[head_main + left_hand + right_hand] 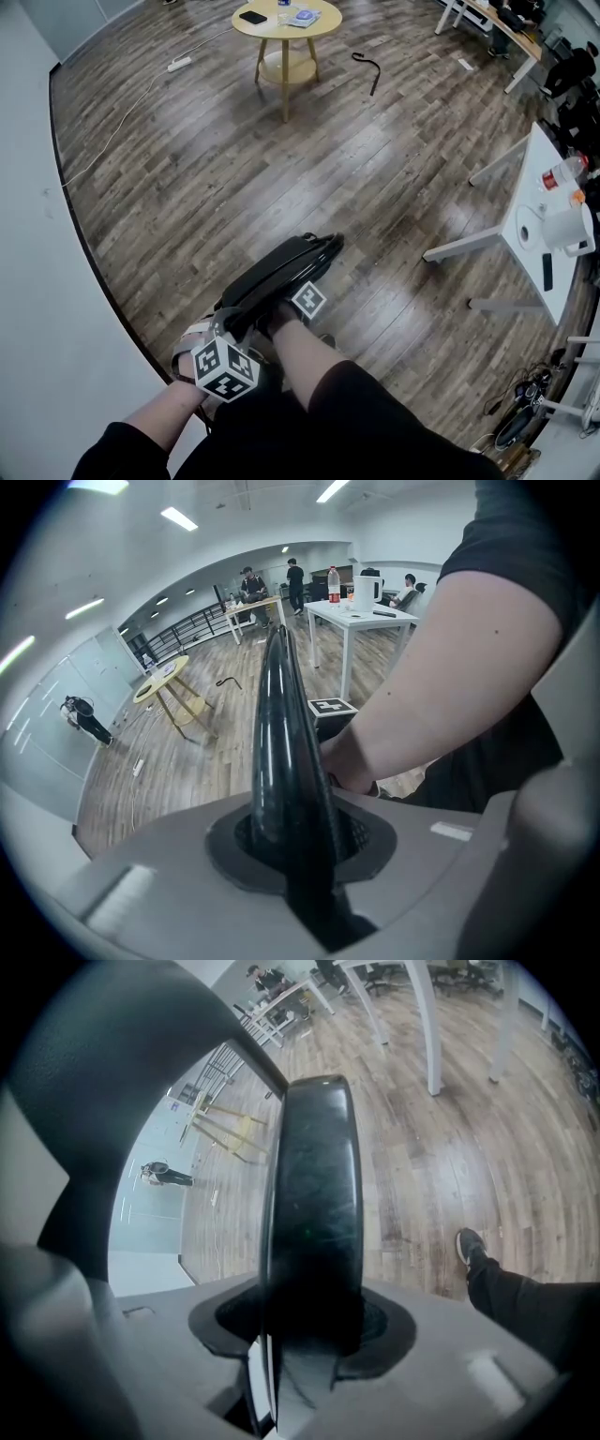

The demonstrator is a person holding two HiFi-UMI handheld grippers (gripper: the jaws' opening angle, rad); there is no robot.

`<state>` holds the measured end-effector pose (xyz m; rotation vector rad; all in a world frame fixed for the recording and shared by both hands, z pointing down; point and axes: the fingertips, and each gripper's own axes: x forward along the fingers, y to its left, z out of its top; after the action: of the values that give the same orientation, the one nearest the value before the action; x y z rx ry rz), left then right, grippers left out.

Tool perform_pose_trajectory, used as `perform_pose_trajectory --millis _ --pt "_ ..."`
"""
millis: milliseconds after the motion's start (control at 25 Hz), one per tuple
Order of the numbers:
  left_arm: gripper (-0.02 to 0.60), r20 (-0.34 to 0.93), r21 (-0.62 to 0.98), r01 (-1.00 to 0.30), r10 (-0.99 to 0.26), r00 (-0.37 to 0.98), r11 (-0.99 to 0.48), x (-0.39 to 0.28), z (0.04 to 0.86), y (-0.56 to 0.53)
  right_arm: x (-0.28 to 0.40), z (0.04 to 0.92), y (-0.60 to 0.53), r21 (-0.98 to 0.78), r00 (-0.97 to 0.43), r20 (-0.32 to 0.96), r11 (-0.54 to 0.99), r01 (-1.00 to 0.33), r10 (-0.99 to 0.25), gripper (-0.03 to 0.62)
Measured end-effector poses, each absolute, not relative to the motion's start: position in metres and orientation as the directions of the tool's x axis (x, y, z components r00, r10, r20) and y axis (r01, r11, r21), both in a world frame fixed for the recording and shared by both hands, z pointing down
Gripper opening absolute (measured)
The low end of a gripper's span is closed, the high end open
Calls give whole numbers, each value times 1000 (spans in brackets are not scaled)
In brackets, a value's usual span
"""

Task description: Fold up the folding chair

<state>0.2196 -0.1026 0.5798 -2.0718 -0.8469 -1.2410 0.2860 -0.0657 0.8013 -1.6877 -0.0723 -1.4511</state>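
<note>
**Head view:** The folding chair (286,267) is in the middle of the frame, over the wood floor (187,169). It is all black and looks flat and shut, with its parts lying close together. I cannot tell if its far end touches the floor. The left gripper (228,354) holds the near end at the lower left. The right gripper (300,302) holds it just beside that, a bit further up. I think the folding is almost done. A good move now would be to press the flat parts fully together with both grips firm, so the chair does not swing open.

**Left gripper view:** The jaws are almost shut. They pinch a thin, shiny black edge of the chair that runs up the middle. The person's arm (441,686) crosses on the right. The edge looks smooth, so it could slip, and a straight, steady hold seems best.

**Right gripper view:** The jaws stand about half apart and press on a thicker black part of the chair. That part looks hard and a little scratched. A shoe (469,1244) shows at the right, so I would mind that foot when setting the chair down.
</note>
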Motion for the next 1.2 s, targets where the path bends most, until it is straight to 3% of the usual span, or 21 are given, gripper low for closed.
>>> perform_pose_trajectory --millis 840,1200 --pt "64 896 -164 746 218 386 -646 246 573 -130 322 777 -101 -734 465 678 -508 451 -569 173" --pt "60 898 -145 749 232 375 -647 256 571 -130 316 772 -94 -765 472 643 -516 385 -603 232"
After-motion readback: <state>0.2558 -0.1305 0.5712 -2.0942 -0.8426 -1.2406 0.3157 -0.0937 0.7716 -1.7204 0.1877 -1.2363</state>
